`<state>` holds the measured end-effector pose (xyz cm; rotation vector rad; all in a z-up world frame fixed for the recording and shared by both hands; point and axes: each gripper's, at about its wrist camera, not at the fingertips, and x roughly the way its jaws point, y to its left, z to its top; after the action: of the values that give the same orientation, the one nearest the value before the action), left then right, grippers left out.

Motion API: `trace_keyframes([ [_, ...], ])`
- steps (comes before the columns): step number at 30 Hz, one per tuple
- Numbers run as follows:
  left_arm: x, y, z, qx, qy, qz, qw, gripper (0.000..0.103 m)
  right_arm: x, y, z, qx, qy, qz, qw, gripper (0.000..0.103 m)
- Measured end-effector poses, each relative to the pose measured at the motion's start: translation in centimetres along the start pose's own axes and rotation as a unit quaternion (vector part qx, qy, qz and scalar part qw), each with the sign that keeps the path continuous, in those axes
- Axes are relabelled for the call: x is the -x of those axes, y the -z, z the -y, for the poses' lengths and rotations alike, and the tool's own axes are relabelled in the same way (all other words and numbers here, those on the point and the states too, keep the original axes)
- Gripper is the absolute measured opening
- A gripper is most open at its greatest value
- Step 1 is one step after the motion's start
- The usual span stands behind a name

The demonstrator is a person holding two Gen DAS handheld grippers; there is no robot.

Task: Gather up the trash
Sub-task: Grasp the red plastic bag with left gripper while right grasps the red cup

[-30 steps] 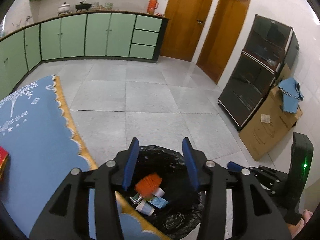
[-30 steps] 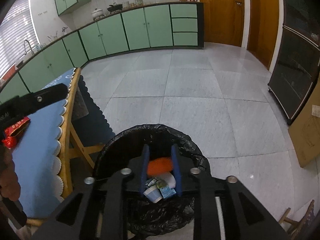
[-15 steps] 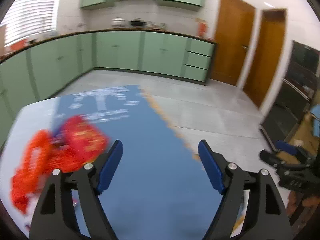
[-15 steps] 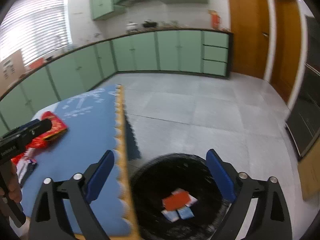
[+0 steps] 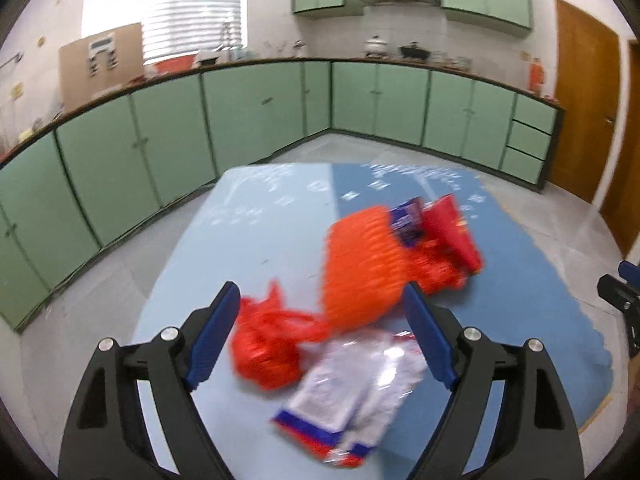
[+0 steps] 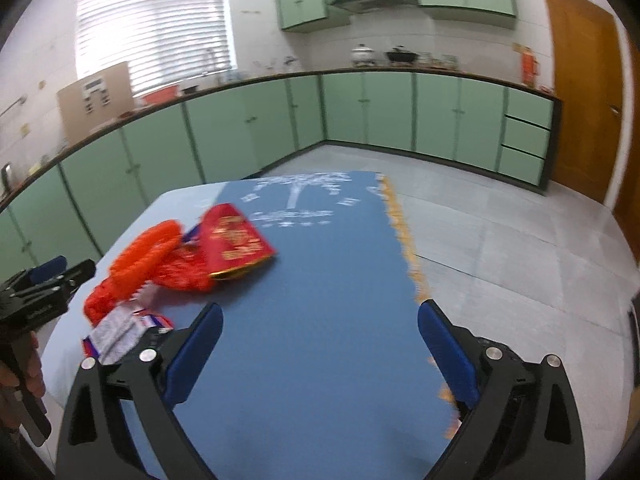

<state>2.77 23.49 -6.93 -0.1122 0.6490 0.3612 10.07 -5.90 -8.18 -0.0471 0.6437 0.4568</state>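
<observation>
Trash lies in a heap on the blue-clothed table (image 5: pixel 248 248): an orange ribbed piece (image 5: pixel 360 264), a crumpled red bag (image 5: pixel 268 352), a clear wrapper with a blue and red edge (image 5: pixel 352 392), and a red packet (image 5: pixel 452 232). My left gripper (image 5: pixel 320 296) hovers over the red bag and the wrapper, its jaws opening and pressing on nothing. My right gripper (image 6: pixel 320 312) stands open over bare cloth, to the right of the red packet (image 6: pixel 236 240) and the orange piece (image 6: pixel 136 260). The pictures are blurred.
Green cabinets (image 5: pixel 260 120) run along the far walls, with pots on the counter. A wooden door (image 6: pixel 584 92) is at the right. The table's fringed edge (image 6: pixel 408 240) drops to grey floor tiles. A hand holds the left gripper's handle (image 6: pixel 20 364).
Both views swung from the black bin on the floor to the table's trash heap. Both grippers' jaws widened, and the orange item between the right jaws dropped into the bin.
</observation>
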Motion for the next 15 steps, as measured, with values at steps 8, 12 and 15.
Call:
trace_keyframes([
  [8,-3.4,1.2,-3.9,0.041,0.003,-0.042,0.9983,0.080,-1.9,0.0,-4.0,0.032,-0.019,-0.007,0.999,0.094],
  [12,-5.1,1.4,-4.8,0.047,0.012,-0.055,0.9973,0.080,-2.8,-0.2,-4.5,0.032,-0.017,-0.011,0.999,0.093],
  [15,-6.1,1.9,-5.2,0.047,0.018,-0.065,0.9966,0.078,-3.5,-0.2,-5.0,0.034,-0.016,-0.014,0.999,0.092],
])
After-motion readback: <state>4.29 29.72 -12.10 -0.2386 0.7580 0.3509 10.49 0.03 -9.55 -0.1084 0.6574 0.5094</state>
